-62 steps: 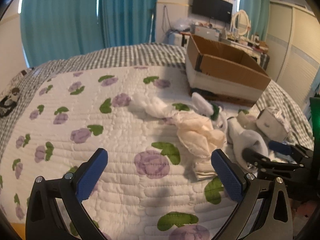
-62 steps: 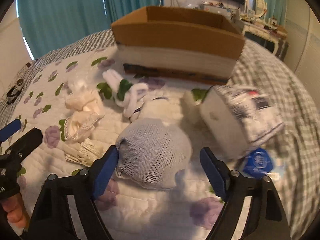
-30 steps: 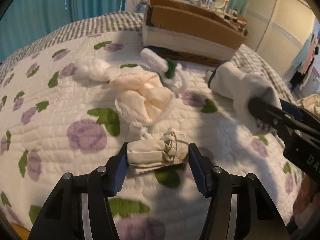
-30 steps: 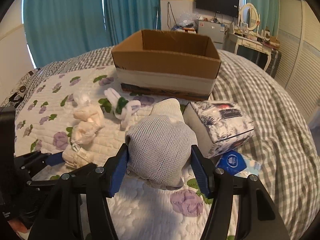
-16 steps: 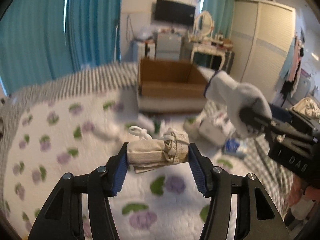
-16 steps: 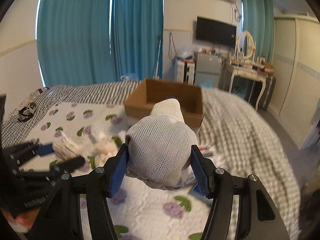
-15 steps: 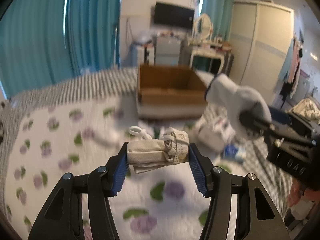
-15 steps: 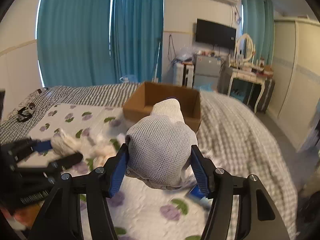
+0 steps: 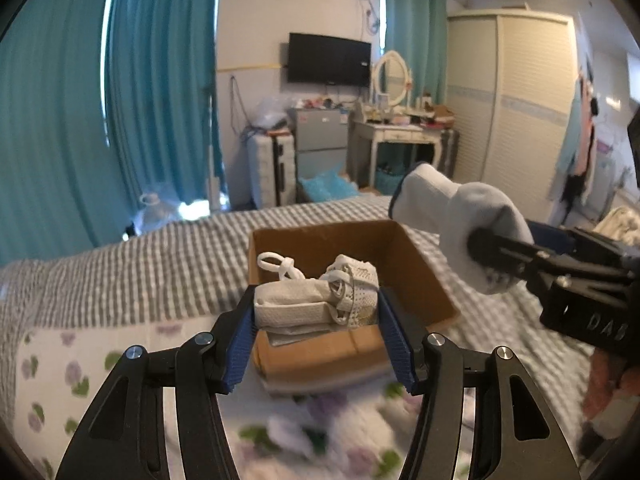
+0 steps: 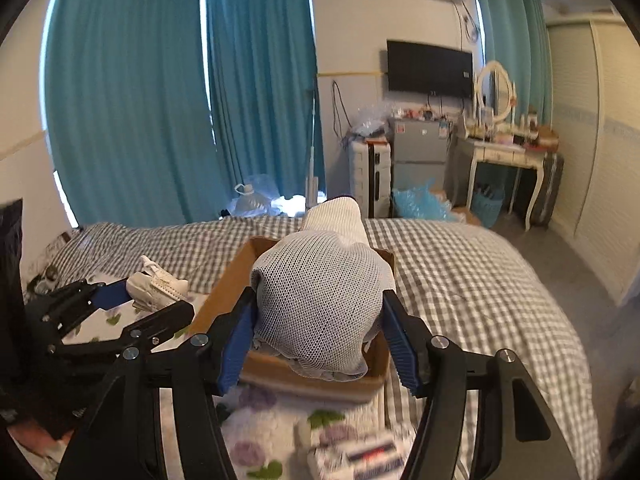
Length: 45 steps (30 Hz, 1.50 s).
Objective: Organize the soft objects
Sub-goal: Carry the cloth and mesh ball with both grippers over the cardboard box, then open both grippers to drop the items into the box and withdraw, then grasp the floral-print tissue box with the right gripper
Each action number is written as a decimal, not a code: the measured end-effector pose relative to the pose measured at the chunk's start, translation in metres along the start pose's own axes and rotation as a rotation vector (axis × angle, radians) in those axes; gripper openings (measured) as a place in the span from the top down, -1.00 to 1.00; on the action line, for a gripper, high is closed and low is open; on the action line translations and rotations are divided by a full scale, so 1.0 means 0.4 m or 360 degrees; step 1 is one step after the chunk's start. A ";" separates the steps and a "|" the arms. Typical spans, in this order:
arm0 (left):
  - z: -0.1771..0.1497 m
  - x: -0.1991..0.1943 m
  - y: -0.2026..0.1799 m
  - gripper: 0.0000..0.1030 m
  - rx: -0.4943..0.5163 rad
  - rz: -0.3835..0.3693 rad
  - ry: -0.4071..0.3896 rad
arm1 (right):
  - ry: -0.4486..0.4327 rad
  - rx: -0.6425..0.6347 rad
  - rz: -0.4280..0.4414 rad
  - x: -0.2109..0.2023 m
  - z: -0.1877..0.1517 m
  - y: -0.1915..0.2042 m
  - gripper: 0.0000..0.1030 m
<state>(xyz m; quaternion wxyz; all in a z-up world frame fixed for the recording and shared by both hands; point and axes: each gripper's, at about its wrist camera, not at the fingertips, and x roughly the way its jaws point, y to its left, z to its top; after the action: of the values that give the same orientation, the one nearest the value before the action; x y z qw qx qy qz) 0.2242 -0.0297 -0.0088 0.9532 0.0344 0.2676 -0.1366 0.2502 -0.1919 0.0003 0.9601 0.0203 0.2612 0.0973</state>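
My left gripper (image 9: 318, 334) is shut on a folded cream lace sock bundle (image 9: 316, 300) and holds it in the air in front of the open cardboard box (image 9: 416, 276) on the bed. My right gripper (image 10: 318, 342) is shut on a grey-white mesh sock ball (image 10: 320, 300), held above the same box (image 10: 224, 292). The right gripper with the sock ball (image 9: 460, 220) shows at the right of the left wrist view. The left gripper with the cream bundle (image 10: 156, 282) shows at the left of the right wrist view.
The bed has a grey checked cover (image 10: 460, 280) and a white quilt with purple flowers (image 9: 60, 368). More soft items lie blurred on the quilt below (image 9: 296, 432). A patterned box (image 10: 360, 458) lies near the front. Teal curtains, a TV and a dresser stand behind.
Both grippers closed on their bundles, lifted them off the quilt and carried them up toward the cardboard box, which now sits directly beneath and ahead.
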 end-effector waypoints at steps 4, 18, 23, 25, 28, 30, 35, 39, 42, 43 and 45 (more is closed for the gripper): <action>-0.009 0.103 -0.012 -0.18 0.0123 0.0033 0.0043 | 0.0080 0.0023 -0.0001 0.117 0.003 -0.034 -0.18; -0.011 0.110 -0.025 -0.68 0.0085 0.0118 0.0032 | 0.0095 -0.0004 -0.0132 0.133 -0.008 -0.098 -0.68; 0.058 -0.070 -0.027 -0.68 -0.0002 0.0127 -0.0170 | -0.0007 -0.0071 -0.0193 -0.030 0.052 -0.089 -0.70; 0.083 -0.177 -0.032 -0.68 -0.0018 0.0132 -0.0271 | -0.0059 -0.0082 -0.0183 -0.104 0.082 -0.080 -0.76; 0.103 -0.311 -0.042 -0.68 0.0006 0.0167 -0.0357 | -0.0115 -0.0104 -0.0195 -0.226 0.107 -0.051 -0.80; 0.114 -0.407 -0.045 -0.68 0.0016 0.0182 -0.0444 | -0.0148 -0.0114 -0.0191 -0.305 0.114 -0.026 -0.81; 0.089 -0.576 -0.041 -0.88 -0.0038 0.0217 -0.0531 | -0.0246 -0.0114 -0.0158 -0.466 0.082 0.039 -0.87; 0.050 -0.631 -0.036 -0.89 -0.0043 0.0227 -0.0507 | -0.0233 -0.0147 -0.0140 -0.534 0.023 0.074 -0.88; -0.004 -0.631 -0.029 -0.88 -0.0045 0.0231 -0.0456 | -0.0189 -0.0195 -0.0168 -0.549 -0.037 0.095 -0.88; -0.024 -0.620 -0.021 -0.88 -0.0060 0.0236 -0.0419 | -0.0167 -0.0209 -0.0174 -0.542 -0.057 0.099 -0.88; -0.057 -0.601 -0.015 -0.88 -0.0075 0.0214 -0.0366 | -0.0101 -0.0234 -0.0172 -0.512 -0.102 0.097 -0.88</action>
<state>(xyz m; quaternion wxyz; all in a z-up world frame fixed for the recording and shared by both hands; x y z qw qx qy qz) 0.0140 0.0259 0.0967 0.9851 0.0140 0.1567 -0.0690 0.0497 -0.1946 0.0704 0.9707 -0.0611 0.2235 0.0636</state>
